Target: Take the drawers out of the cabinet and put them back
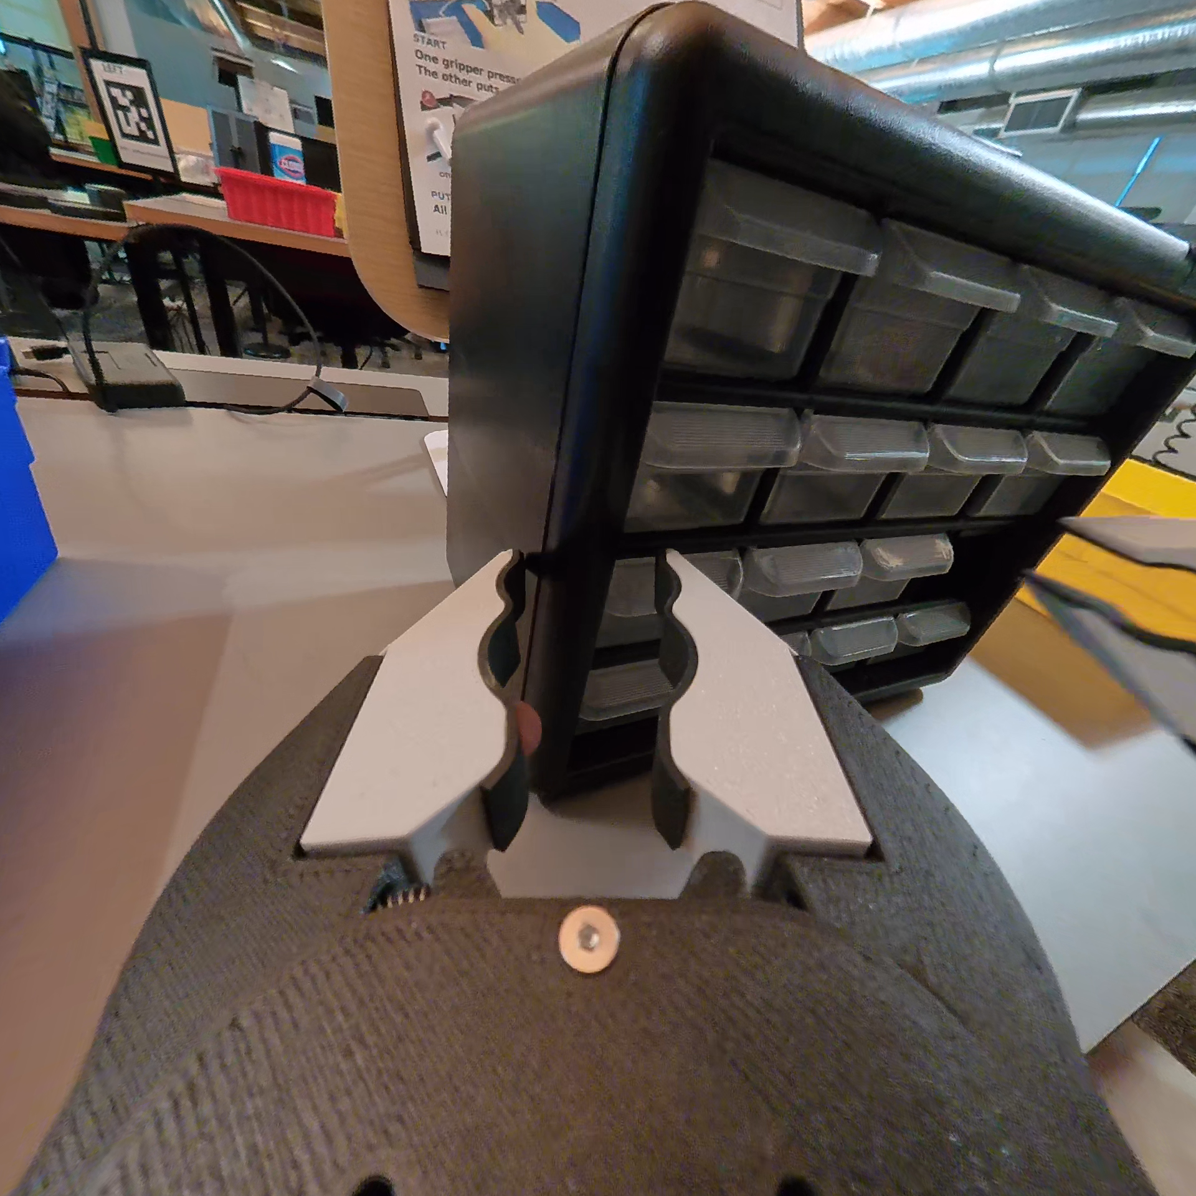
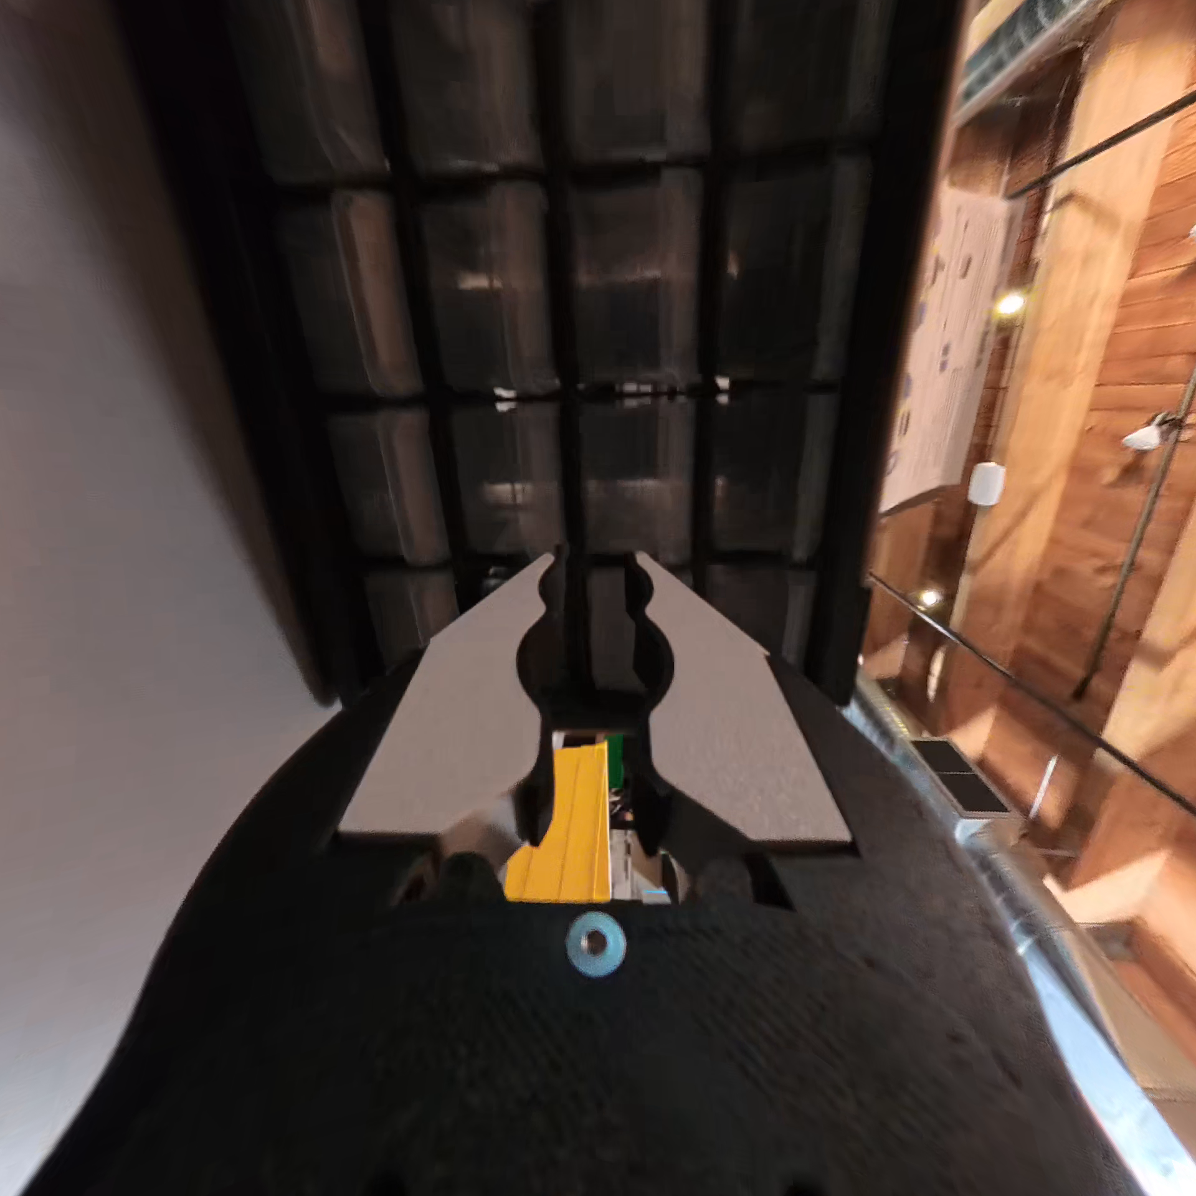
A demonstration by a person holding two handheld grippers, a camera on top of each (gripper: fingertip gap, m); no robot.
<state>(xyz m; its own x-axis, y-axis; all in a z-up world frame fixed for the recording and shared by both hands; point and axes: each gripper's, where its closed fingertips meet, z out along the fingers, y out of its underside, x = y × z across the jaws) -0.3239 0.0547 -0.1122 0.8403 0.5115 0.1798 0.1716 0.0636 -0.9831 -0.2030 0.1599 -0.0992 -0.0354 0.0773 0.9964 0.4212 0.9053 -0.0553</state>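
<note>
A black cabinet (image 1: 712, 97) with rows of clear plastic drawers (image 1: 764, 291) stands tilted on the grey table (image 1: 194, 518). My left gripper (image 1: 590, 563) is shut on the cabinet's front left corner post, one finger on the side wall and one across the drawer fronts. The slot at the bottom left looks dark and empty. My right gripper (image 1: 1126, 602) reaches in at the cabinet's right side. In the right wrist view the cabinet (image 2: 906, 323) appears turned sideways, its drawers (image 2: 492, 285) blurred, and the right gripper (image 2: 598, 563) is closed on a black bar of the frame edge.
A blue bin (image 1: 19, 492) stands at the table's left edge. A black power adapter with its cable (image 1: 129, 382) lies at the back. A poster board (image 1: 453, 97) stands behind the cabinet. A yellow surface (image 1: 1126, 518) lies to the right. A red basket (image 1: 278, 200) sits on a far bench.
</note>
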